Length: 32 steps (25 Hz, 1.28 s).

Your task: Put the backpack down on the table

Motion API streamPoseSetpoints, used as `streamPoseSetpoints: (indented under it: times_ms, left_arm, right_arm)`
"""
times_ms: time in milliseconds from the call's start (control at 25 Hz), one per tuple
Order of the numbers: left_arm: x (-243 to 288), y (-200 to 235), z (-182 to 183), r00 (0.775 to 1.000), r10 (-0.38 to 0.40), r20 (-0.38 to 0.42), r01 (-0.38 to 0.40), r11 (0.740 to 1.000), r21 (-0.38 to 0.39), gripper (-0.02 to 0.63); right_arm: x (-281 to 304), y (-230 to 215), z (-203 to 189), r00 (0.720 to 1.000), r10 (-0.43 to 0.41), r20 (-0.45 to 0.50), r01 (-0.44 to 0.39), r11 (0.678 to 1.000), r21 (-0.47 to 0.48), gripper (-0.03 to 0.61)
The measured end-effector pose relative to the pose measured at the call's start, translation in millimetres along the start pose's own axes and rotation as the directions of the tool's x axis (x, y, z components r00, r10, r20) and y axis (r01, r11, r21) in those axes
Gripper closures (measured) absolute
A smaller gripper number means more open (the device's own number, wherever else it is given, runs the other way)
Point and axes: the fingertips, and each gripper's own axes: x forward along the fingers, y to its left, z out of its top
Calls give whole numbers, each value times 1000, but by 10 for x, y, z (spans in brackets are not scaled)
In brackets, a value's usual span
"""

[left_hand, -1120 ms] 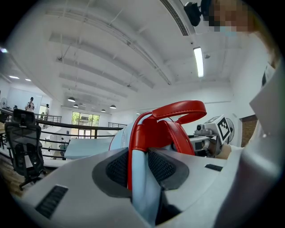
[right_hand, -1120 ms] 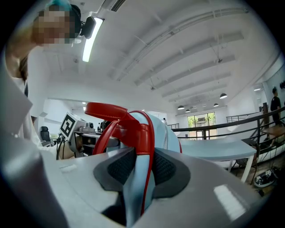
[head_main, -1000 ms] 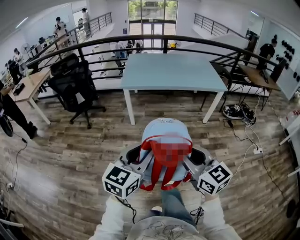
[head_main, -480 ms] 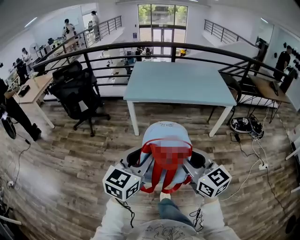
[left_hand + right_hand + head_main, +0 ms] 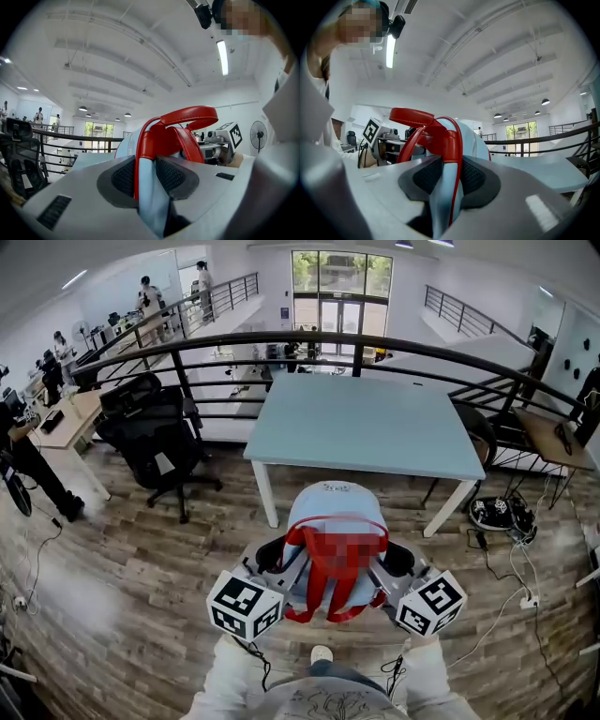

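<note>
A light blue backpack [image 5: 334,509] with red straps and a red top handle [image 5: 188,115] hangs in the air in front of you, above the wooden floor [image 5: 122,559], carried between your two tools. It is not on the counter; in the head view it sits short of the counter's near edge.

Your left tool [image 5: 278,563] grips the backpack's left side. In the left gripper view its two dark ribbed pads [image 5: 124,177] press from either side on a band of light blue fabric edged in red, with only a narrow gap between them. Your right tool [image 5: 392,563] does the same on the backpack's right side, its pads [image 5: 473,177] clamped on a similar band. This may be a shoulder strap, though the close view makes that hard to tell.

A black and white marker cube [image 5: 244,606] rides on the left tool and another [image 5: 429,602] on the right tool. Both are near your pale sleeves [image 5: 225,681] at the bottom of the head view.

Ahead stands the pale blue counter [image 5: 366,423] on white legs, with a black railing [image 5: 403,341] behind it. A black office chair [image 5: 150,432] stands to the counter's left, and cables [image 5: 495,514] lie on the floor to its right.
</note>
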Motion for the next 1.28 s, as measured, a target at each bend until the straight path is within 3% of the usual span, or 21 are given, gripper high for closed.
streamPoseSetpoints:
  times_ms: [480,840,1280]
  left_arm:
    - [733,380,-4,1000,13,-26,-13,1000,-11,497]
    - [1369,817,9,999,-26,-34,25,1000,-15,495]
    - [2480,1828,296,997,-82,-8,82,997,6,495]
  right_arm:
    - [408,-733,-83,1000,8,-8,-8,1000,25,456]
    - [830,-1326,-138,999,-31,-8,32,999,36,456]
    - [1845,-2378,24,996,-90,16,90,996,10,456]
